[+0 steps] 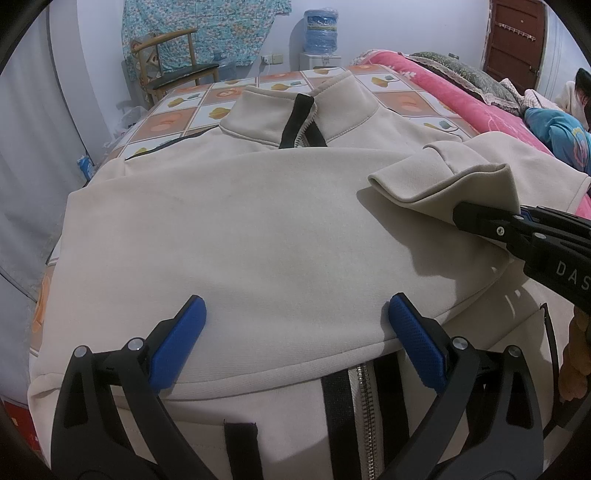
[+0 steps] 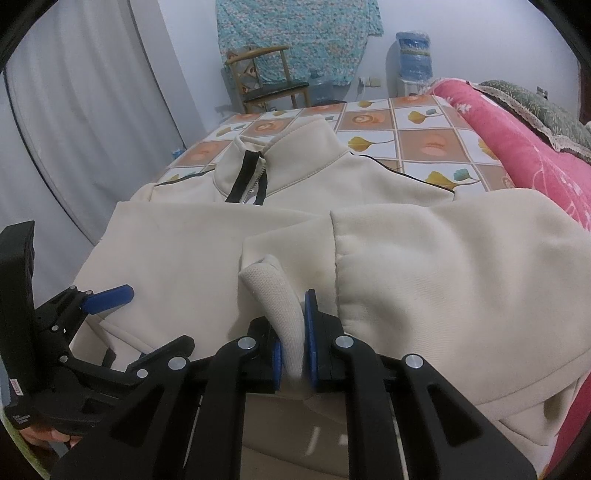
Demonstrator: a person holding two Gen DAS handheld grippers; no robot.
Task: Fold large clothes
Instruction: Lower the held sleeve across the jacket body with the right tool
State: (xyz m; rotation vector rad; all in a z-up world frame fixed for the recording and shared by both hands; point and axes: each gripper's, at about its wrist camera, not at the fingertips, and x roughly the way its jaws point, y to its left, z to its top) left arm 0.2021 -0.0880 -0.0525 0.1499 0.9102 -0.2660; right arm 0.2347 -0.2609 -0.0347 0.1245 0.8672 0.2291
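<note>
A bed point(image 1: 388, 88) covered by a tiled sheet with orange and yellow flower prints fills the middle of both views, with a rolled pink blanket point(image 2: 517, 147) along its right side. Spread over the bed lies a large cream jacket point(image 1: 258, 229), its stand-up collar point(image 1: 306, 107) toward the top centre of the frame and its black-edged zipper point(image 1: 364, 398) showing at the bottom centre of the left wrist view. One sleeve is folded flat across the chest, spanning the centre of the picture. The other sleeve point(image 2: 461, 277) comes in from the right edge, and its ribbed cuff point(image 2: 280, 306) stands pinched upright in the lower centre of the right wrist view.

The right gripper point(image 2: 293, 339) has its fingers drawn narrow, clamped on that cuff. The left gripper point(image 1: 295, 332) holds its blue fingers point(image 1: 177, 343) wide apart, resting on the lower edge of the folded sleeve at the bottom of the frame, gripping nothing.

A wooden chair point(image 2: 269, 81) stands against the wall at the upper centre, a water bottle point(image 1: 320, 29) to its right.
</note>
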